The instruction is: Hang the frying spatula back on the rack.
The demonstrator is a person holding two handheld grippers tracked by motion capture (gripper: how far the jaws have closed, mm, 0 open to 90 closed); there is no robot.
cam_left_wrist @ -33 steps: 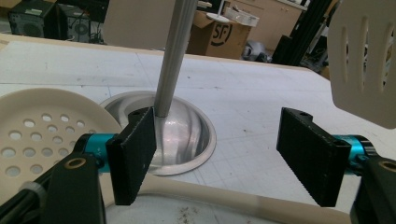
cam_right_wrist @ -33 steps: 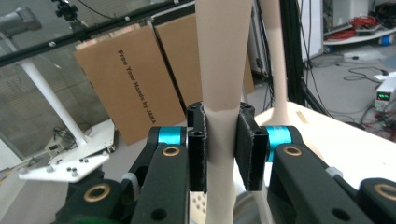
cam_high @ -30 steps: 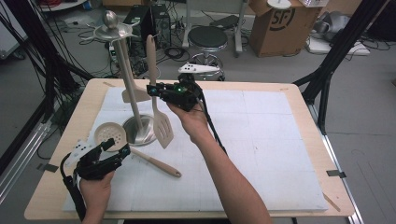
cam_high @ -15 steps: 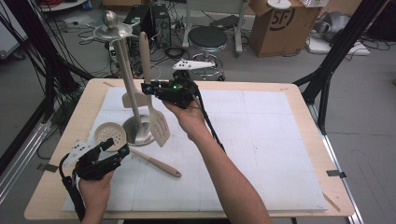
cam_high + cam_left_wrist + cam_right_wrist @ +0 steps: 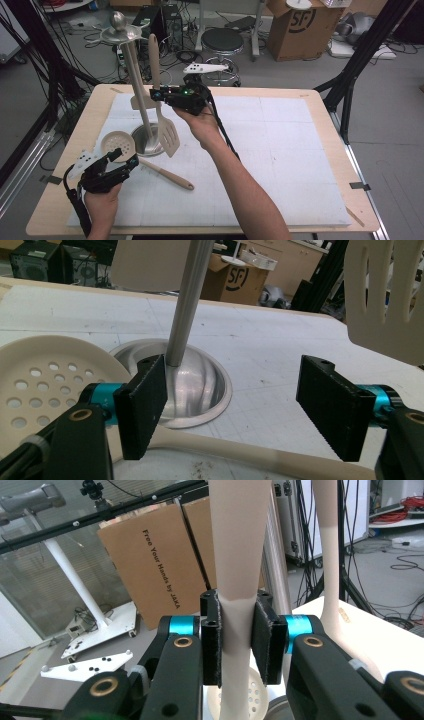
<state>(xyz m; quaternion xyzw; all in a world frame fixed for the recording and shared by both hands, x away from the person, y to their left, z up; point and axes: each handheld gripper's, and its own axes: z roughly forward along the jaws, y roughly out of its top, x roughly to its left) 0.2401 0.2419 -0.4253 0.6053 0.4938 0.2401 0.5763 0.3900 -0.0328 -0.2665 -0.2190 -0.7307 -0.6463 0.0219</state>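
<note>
A beige slotted spatula (image 5: 168, 136) is held upright by its handle (image 5: 235, 555), with my right gripper (image 5: 157, 94) (image 5: 236, 639) shut on it beside the pole of the metal utensil stand (image 5: 146, 141); its blade hangs just above the stand's base (image 5: 200, 385). A beige perforated skimmer (image 5: 118, 145) (image 5: 40, 380) lies flat on the white mat, its handle running toward the front right. My left gripper (image 5: 124, 157) (image 5: 237, 407) hovers open over the skimmer's neck, one jaw on each side and not pressing on it. The spatula blade (image 5: 385, 305) shows at the upper right.
Another beige utensil (image 5: 136, 102) hangs from the stand's top ring (image 5: 121, 34). The white mat (image 5: 280, 150) covers the wooden table (image 5: 330, 115). Beyond the far edge stand a stool (image 5: 222, 40), a cardboard box (image 5: 300, 25) and cables.
My right gripper has carried the spatula a little to the left, closer to the stand's pole. The left gripper and the skimmer have kept still.
</note>
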